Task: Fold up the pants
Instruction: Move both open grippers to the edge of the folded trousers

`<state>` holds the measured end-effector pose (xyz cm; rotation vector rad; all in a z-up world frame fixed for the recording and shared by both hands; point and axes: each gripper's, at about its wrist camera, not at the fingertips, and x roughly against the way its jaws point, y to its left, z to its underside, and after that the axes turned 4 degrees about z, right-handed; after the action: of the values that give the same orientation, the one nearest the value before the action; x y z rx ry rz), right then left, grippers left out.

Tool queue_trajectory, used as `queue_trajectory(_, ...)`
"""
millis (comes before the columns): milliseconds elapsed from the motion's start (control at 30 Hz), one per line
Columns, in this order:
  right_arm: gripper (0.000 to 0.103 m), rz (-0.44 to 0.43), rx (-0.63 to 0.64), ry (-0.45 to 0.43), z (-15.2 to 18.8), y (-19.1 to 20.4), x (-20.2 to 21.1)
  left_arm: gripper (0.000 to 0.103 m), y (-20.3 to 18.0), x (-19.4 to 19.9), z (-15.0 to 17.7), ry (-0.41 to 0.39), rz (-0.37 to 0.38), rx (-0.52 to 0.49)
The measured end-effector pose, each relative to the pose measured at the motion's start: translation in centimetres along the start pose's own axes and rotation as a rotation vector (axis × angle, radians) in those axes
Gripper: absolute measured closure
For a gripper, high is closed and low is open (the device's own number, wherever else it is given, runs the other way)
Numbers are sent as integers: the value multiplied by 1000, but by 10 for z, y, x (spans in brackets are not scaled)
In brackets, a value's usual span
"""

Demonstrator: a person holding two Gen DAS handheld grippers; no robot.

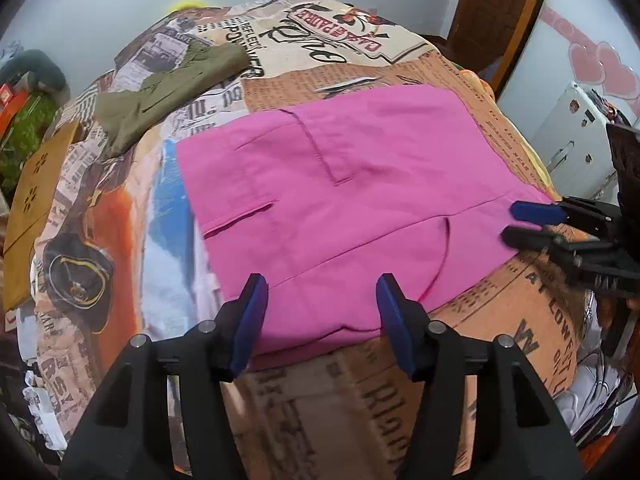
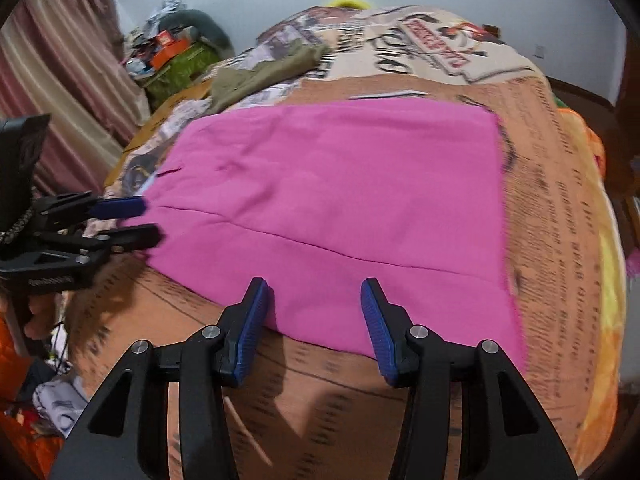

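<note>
Left gripper (image 1: 322,312): points steeply down and forward; black arms, blue pads.
Left jaws: stand apart, nothing pressed between the pads; the near folded edge of the pink pants (image 1: 340,208) lies below the gap.
Left fingertips (image 1: 256,292): both clear of each other, hovering at the cloth's near edge.
Right gripper (image 2: 316,308): tilted down and forward, same black arms and blue pads.
Right jaws: parted, no cloth pinched; pads sit over the near hem.
Side views: each gripper shows at the edge of the other's camera, jaws parted, tips at the cloth's side edge.
Hand (image 2: 40,316): partly seen under the left gripper's body, gripping its handle.
</note>
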<state>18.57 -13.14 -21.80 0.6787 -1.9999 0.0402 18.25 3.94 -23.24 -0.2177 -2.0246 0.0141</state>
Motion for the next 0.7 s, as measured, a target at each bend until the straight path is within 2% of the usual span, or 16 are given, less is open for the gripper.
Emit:
queue_trajectory(67,59,42,-40,-3,5,-17,3,45,8,4,3,-4,-2,18)
queue_trajectory(100,61,63,-67,-3,8,-28,5,44,11,5,5,-5,-35,23)
queue_trajectory(133,61,73,-93,0,11,-37,5,40,15,6,7,-2,-47,28)
queue_trajectory(267,59,139,-163,8,23,-64,9,35,34,3,16,10,35,119)
queue_trajectory(333,59,132,-189,6,27,-71,10,34,35,2,17,5,41,132)
queue_trajectory(467,59,148,-179,7,30,-67,13,34,30,2,18,-8,16,118)
queue_trajectory(600,59,152,-179,22,26,-65,16,34,33,10,12,-15,29,131)
queue_trajectory(700,58,148,-171,27,19,-64,17,34,38,22,5,-59,27,141)
